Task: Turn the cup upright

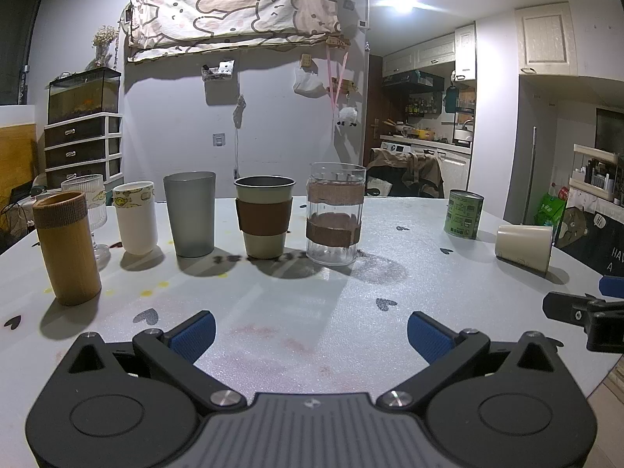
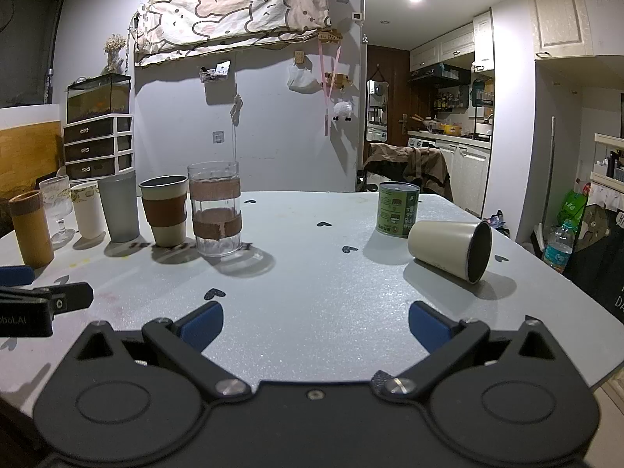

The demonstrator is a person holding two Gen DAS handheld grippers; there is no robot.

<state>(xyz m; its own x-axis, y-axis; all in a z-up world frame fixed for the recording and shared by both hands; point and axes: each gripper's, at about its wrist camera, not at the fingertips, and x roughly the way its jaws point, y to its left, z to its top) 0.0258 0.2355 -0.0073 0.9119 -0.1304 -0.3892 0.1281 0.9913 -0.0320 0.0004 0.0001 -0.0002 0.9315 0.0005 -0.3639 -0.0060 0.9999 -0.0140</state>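
I see the cream cup point(image 2: 448, 249) on its side near the table's point(image 2: 312, 273) right edge; my left gripper point(image 1: 311, 335) and right gripper point(image 2: 316, 325) gape wide, empty.

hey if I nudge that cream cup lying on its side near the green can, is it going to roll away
The cream tapered cup with the dark interior will probably roll, but in a curve, since its mouth is wider than its base. Its smooth wall may slip between the right gripper's open pads. It looks rigid and empty, so probably light.

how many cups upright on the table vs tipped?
6 upright, in a row at the left: bamboo cup, goblet, white cup, grey tumbler, sleeved cup, clear glass. 1 tipped: cream cup, right. None seem hidden.
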